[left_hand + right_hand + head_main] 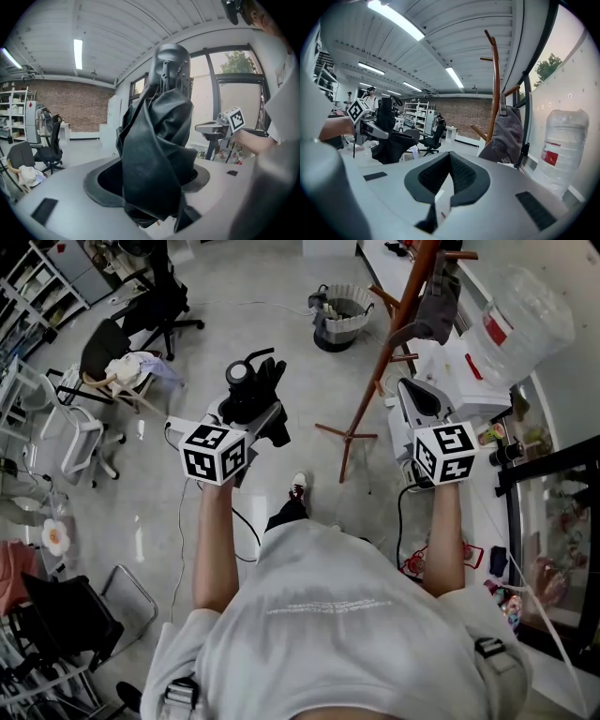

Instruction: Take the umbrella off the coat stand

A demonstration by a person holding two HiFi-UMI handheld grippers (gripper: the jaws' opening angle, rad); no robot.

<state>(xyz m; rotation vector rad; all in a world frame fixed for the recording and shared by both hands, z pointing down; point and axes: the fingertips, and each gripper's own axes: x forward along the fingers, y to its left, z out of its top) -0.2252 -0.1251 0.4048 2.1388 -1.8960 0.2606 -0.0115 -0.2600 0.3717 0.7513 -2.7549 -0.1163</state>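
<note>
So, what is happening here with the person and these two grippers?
A person holds a gripper in each hand. The left gripper is closed on a folded black umbrella, which is already off the wooden coat stand and held apart from it. The right gripper has its jaws together with nothing between them and points toward the stand. A grey garment hangs on the stand.
</note>
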